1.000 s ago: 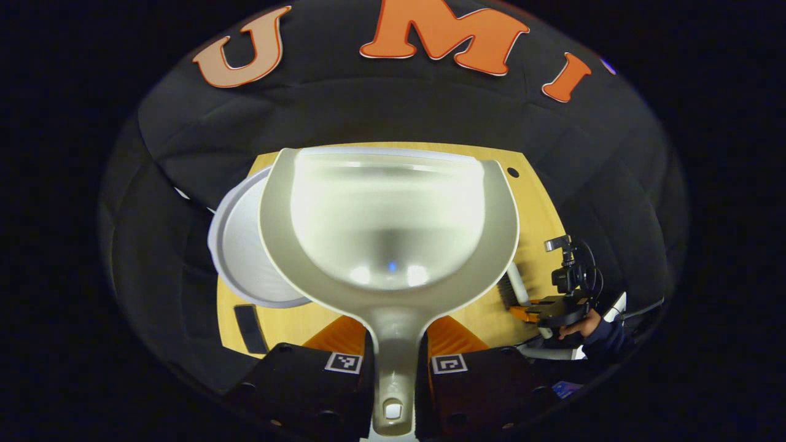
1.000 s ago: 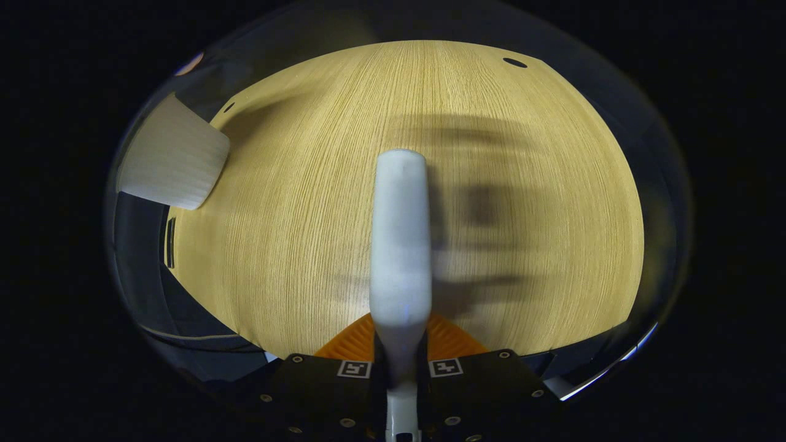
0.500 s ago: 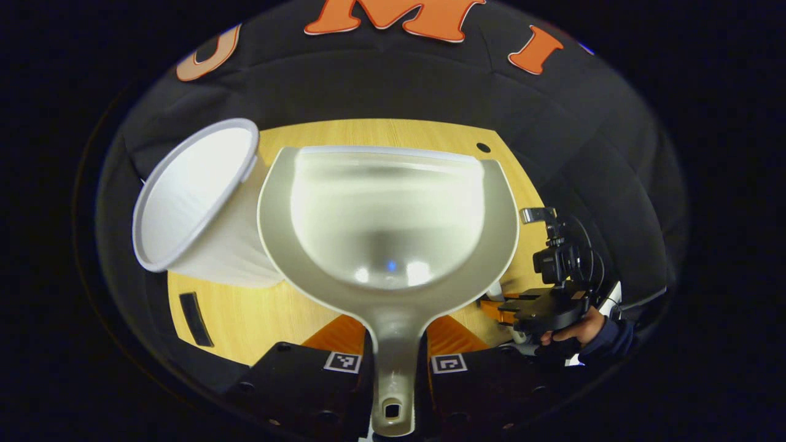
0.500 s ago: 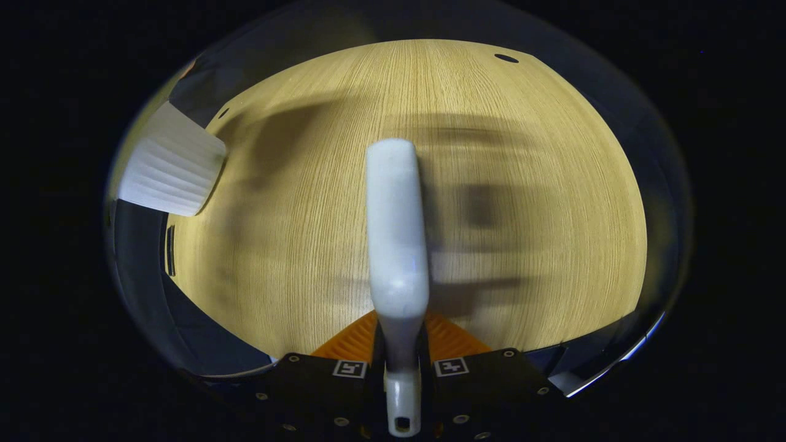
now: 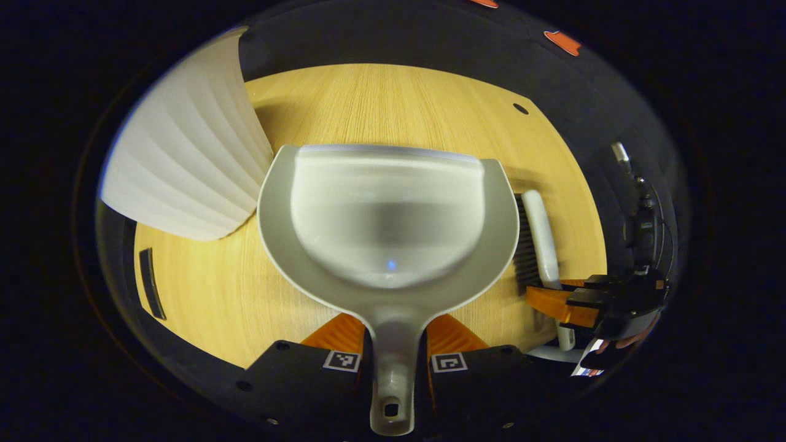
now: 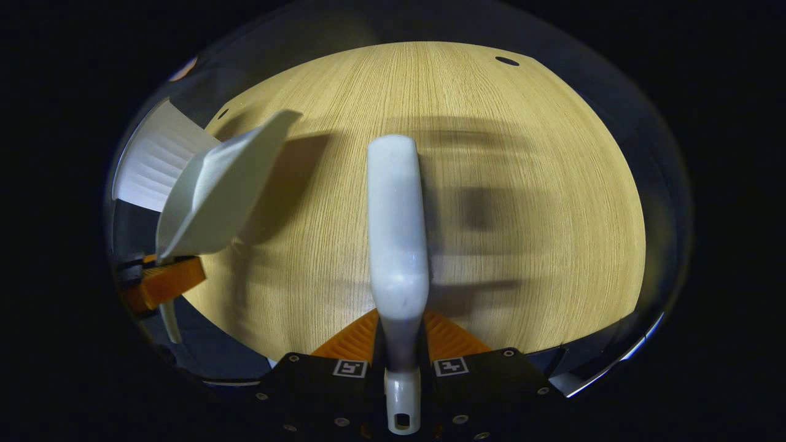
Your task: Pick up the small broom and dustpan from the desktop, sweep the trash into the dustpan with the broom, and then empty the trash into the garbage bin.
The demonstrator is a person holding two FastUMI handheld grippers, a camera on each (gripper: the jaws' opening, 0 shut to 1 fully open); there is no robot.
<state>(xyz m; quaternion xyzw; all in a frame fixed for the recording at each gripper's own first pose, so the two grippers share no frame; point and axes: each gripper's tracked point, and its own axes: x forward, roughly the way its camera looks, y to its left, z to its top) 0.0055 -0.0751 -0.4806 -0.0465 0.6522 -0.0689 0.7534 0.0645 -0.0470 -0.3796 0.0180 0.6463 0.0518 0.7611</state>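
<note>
Light wood desk (image 5: 381, 104) under me, dark cloth wall behind it. My left gripper (image 5: 393, 344) has its fingers closed on the handle of the grey dustpan (image 5: 393, 221); the handle runs down between them, and the pan sits out in front over the desk. I see nothing in the pan. Just left of it in the left gripper view is the white ribbed garbage bin (image 5: 184, 166), its wall close beside the pan's edge; I can't tell if they touch.

On the right side of that view, the broom (image 5: 540, 233) lies close beside the dustpan, dark bristles toward the pan, held by my right gripper (image 5: 562, 305) with a bit of a hand (image 5: 632, 337) behind it.

Right gripper view: the right gripper (image 6: 402, 344) has its fingers clamped on the white broom (image 6: 396, 233) handle, the head pointing forward over the desk (image 6: 522, 184). To the left, the dustpan (image 6: 215, 184) appears edge-on and tilted, the left gripper (image 6: 163, 282) at its base, the bin (image 6: 153, 169) behind it. Shadows on the wood.
</note>
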